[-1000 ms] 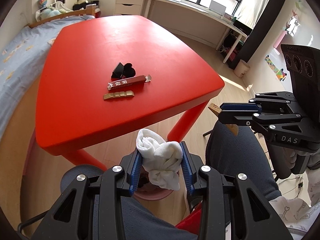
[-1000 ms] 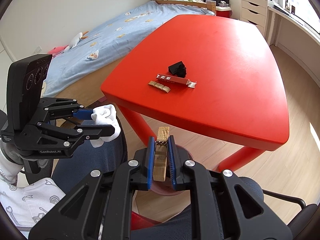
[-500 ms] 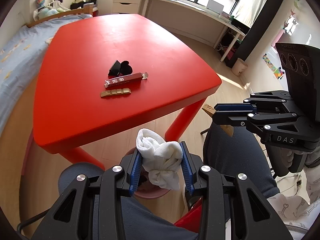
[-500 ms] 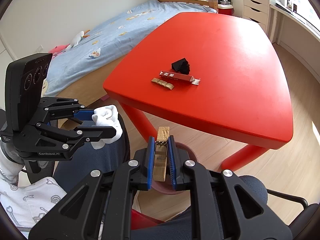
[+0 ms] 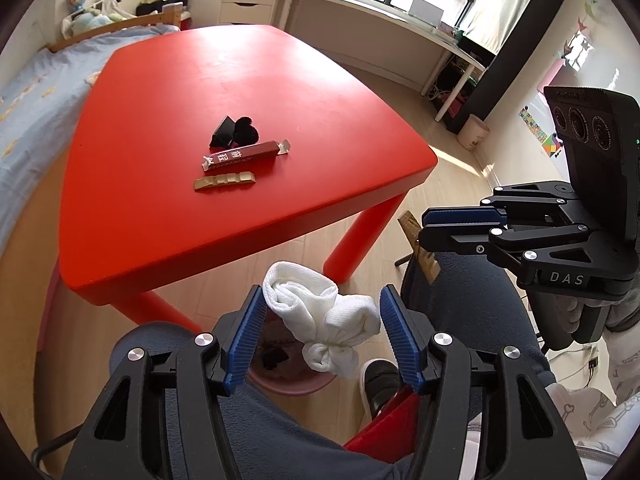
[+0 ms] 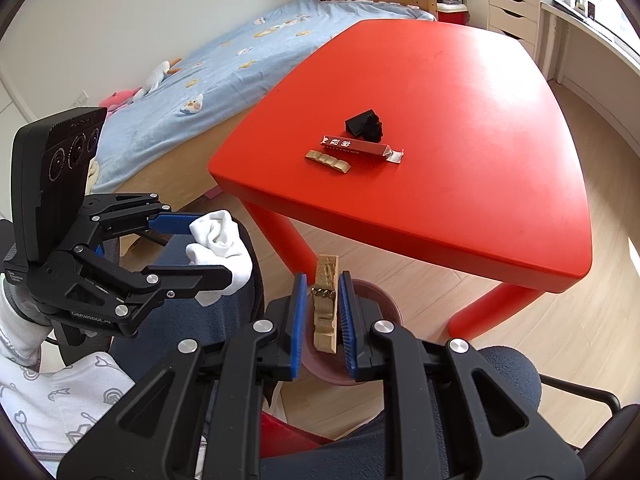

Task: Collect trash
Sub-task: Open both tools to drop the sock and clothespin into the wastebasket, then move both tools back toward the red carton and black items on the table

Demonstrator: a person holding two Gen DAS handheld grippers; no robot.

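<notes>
Both tools hang over the pink bin [image 5: 288,376] to drop trash: left tool [image 5: 322,330] spreading off the white wad [image 5: 324,320], right tool [image 6: 322,316] loosening round the wooden clip [image 6: 326,304]

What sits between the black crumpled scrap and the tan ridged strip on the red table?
The dark red wrapper bar lies between the black crumpled scrap and the tan ridged strip; both wrist views show it.
</notes>
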